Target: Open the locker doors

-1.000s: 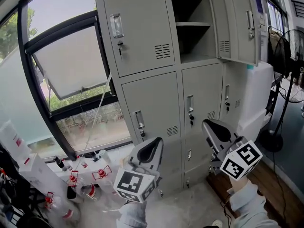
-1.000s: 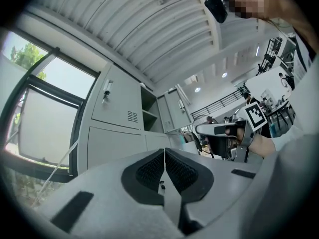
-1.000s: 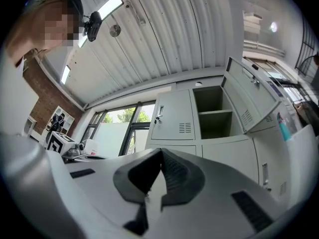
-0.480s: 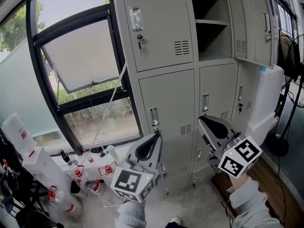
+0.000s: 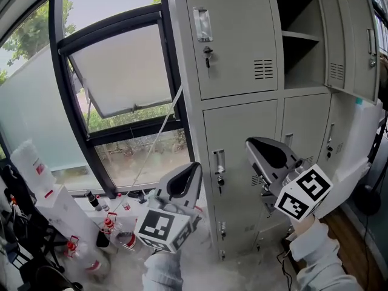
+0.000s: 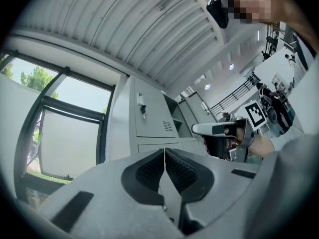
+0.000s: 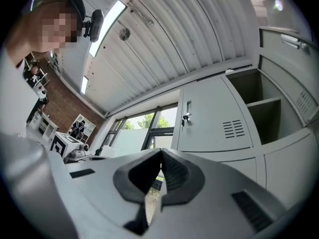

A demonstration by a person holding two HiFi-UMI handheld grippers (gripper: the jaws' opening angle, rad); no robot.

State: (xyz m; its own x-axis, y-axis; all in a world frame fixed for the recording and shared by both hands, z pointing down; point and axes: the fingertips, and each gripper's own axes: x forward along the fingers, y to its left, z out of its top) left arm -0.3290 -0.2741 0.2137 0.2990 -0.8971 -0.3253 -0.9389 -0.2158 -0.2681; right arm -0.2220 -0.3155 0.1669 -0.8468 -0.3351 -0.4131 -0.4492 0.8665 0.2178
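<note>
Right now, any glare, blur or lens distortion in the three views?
Head view: even daylight, window bright but not blown out, lockers sharp, edges bowed by the wide lens. Left gripper view: round fisheye frame, black corners, fingers close up with pad texture readable. Right gripper view: same fisheye, ceiling light strip glares, upper locker door crisp.

Pale grey lockers – black window frame; each claw cube bears black-and-white squares – bottles red-capped.
</note>
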